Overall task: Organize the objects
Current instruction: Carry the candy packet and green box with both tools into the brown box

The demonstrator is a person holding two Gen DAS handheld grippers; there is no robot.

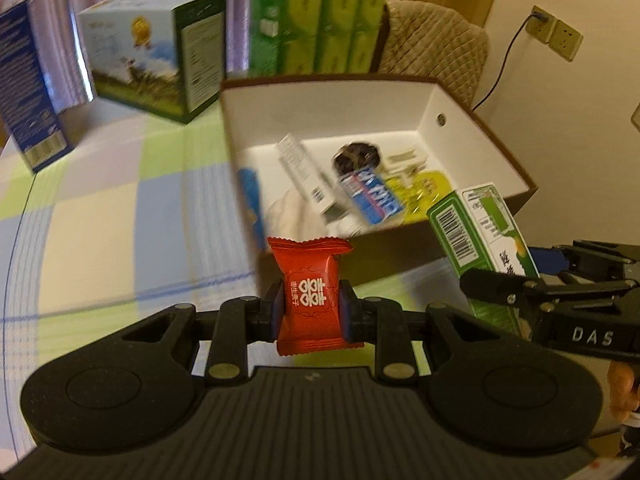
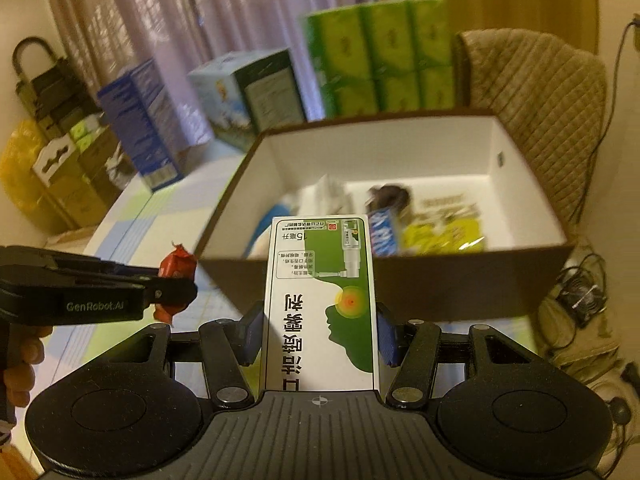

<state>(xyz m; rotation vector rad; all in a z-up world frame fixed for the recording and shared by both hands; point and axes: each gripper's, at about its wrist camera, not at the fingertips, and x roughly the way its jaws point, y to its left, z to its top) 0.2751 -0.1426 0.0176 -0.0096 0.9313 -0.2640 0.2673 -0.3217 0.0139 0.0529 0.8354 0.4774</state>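
My left gripper (image 1: 311,309) is shut on a red candy packet (image 1: 310,280) with white characters, held above the checked tablecloth just short of the open brown box (image 1: 516,168). In the right wrist view the same packet (image 2: 176,264) shows at the left, pinched in the left gripper (image 2: 168,292). My right gripper (image 2: 320,330) is shut on a green and white medicine carton (image 2: 320,304), held upright in front of the box's near wall (image 2: 440,280). The carton (image 1: 476,232) also appears at the right in the left wrist view, in the right gripper (image 1: 516,292).
Inside the white-lined box lie a white carton (image 1: 304,176), a blue packet (image 1: 372,192), a dark round item (image 1: 356,156) and a yellow packet (image 1: 428,188). Behind stand a landscape-printed carton (image 1: 152,56), a blue carton (image 1: 28,92), green tissue packs (image 1: 320,16) and a quilted chair (image 1: 436,44).
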